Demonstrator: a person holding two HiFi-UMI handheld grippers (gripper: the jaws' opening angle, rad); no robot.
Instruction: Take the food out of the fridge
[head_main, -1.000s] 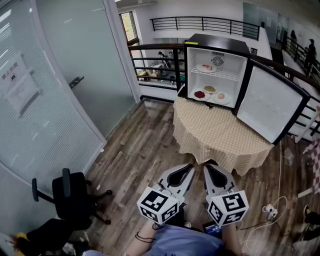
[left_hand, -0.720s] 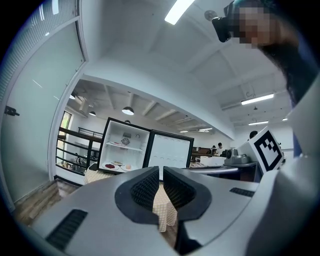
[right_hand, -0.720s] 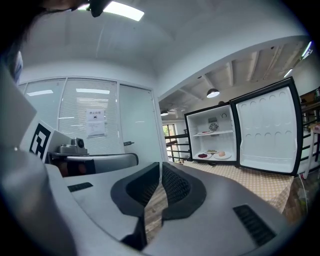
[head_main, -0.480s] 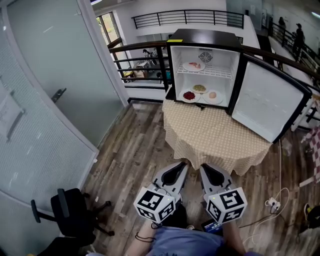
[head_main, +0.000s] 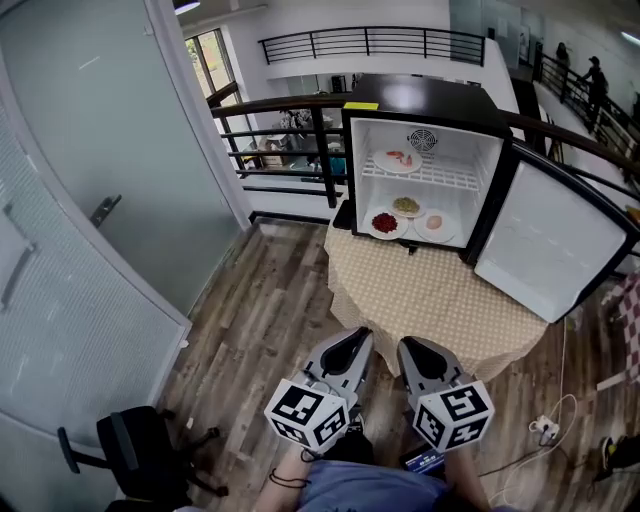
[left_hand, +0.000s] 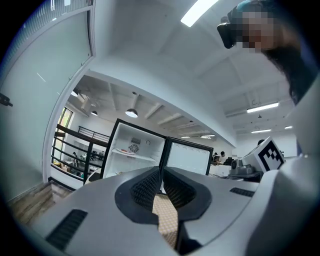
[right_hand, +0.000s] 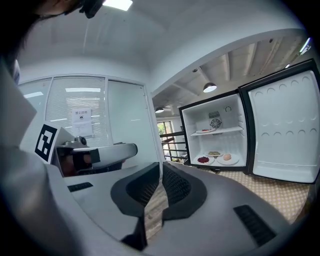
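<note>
A small black fridge (head_main: 424, 100) stands open on a round table (head_main: 440, 300), its door (head_main: 545, 240) swung to the right. One plate of food (head_main: 398, 159) sits on its wire shelf. Below it lie a plate of red food (head_main: 385, 223), a plate of greenish food (head_main: 406, 206) and a plate with a pale piece (head_main: 435, 225). My left gripper (head_main: 357, 338) and right gripper (head_main: 407, 347) are side by side over the floor, short of the table's near edge, both shut and empty. The fridge (right_hand: 215, 137) shows ahead in the right gripper view, and the fridge (left_hand: 134, 150) in the left.
A glass partition with a door (head_main: 110, 200) runs along the left. A black office chair (head_main: 140, 450) stands at the lower left. A dark railing (head_main: 280, 140) passes behind the fridge. White cables (head_main: 545, 430) lie on the wooden floor (head_main: 270, 310) at the lower right.
The view has advanced toward the table and fridge, which now sit nearer and larger. The office chair has slid toward the lower left corner. Both grippers stayed shut, side by side.
</note>
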